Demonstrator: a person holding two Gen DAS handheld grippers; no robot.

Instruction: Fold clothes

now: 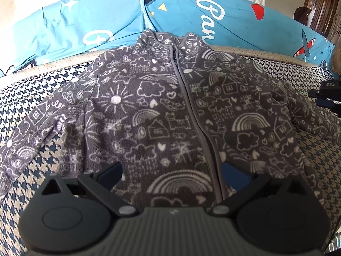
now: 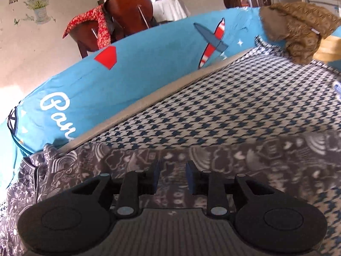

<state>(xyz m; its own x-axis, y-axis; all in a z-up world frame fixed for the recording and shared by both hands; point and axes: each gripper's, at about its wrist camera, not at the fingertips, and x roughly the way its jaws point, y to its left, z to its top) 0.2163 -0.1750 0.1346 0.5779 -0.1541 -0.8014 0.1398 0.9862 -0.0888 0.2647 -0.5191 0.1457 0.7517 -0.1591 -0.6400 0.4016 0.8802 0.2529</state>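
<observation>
Showing whole jacket under spread left tongs, right tongs parted, empty, teddy beyond.

The jacket is dark grey fleece with white doodles of rainbows, suns, clouds, houses and hearts, and a plain grey zip band down its middle. The bed cover beneath it carries a navy-and-cream houndstooth check. Along the bed's far edge the bedding is bright turquoise with white script, white stars, yellow triangles, red shapes and a red-and-white striped aeroplane. A brown plush toy sits at the far corner.
</observation>
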